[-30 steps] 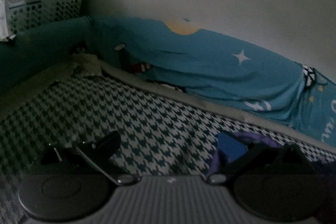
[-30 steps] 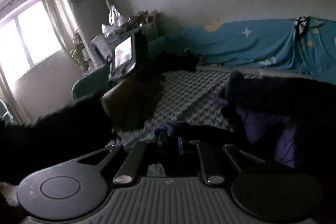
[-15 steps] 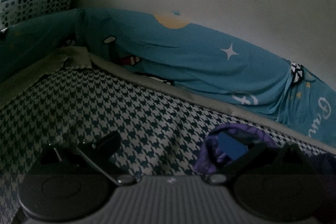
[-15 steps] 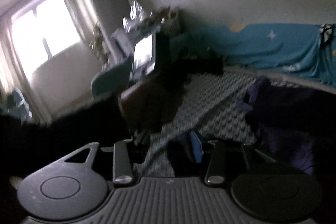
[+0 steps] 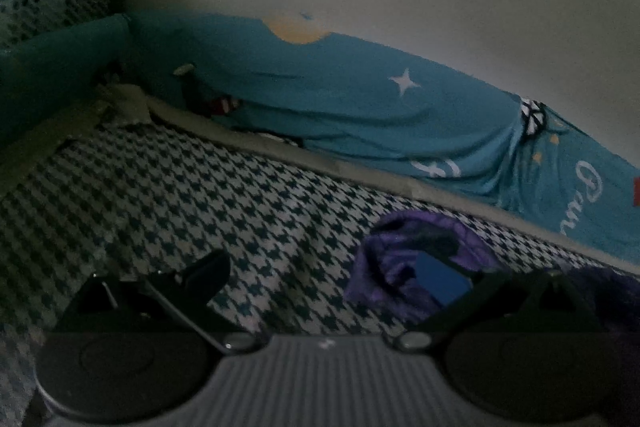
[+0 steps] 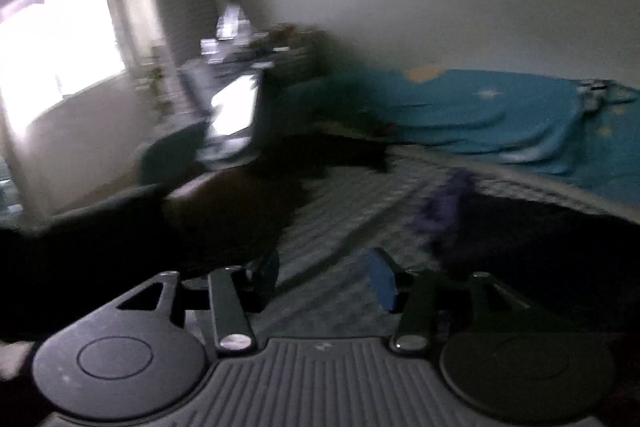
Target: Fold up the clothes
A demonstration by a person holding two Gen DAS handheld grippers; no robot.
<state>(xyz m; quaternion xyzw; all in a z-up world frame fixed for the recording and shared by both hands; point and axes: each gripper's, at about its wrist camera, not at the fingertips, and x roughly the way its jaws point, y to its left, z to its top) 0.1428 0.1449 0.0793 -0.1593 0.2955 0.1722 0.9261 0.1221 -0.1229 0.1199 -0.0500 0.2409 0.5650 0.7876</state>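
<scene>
A dark purple garment (image 5: 416, 247) lies bunched on the houndstooth bed cover (image 5: 208, 195), low at the right of the left wrist view. My left gripper (image 5: 320, 275) is open just above the cover, and its blue-padded right finger (image 5: 440, 283) sits against the garment's folds. In the blurred right wrist view the same garment (image 6: 520, 227) spreads dark to the right. My right gripper (image 6: 326, 277) is open with nothing between its fingers. A person's dark-sleeved arm and hand (image 6: 200, 219), holding the other gripper, cross the left of that view.
A teal blanket (image 5: 360, 99) with a white star lies along the white wall behind the bed. A perforated basket (image 5: 48, 3) of clutter stands at the far left corner. The right wrist view shows a bright window (image 6: 52, 59) and a lit screen (image 6: 234, 111).
My right gripper was shut on the purple fabric a second ago; it has let go, opened wide and swung left. The left gripper has stayed open and shifted only slightly.
</scene>
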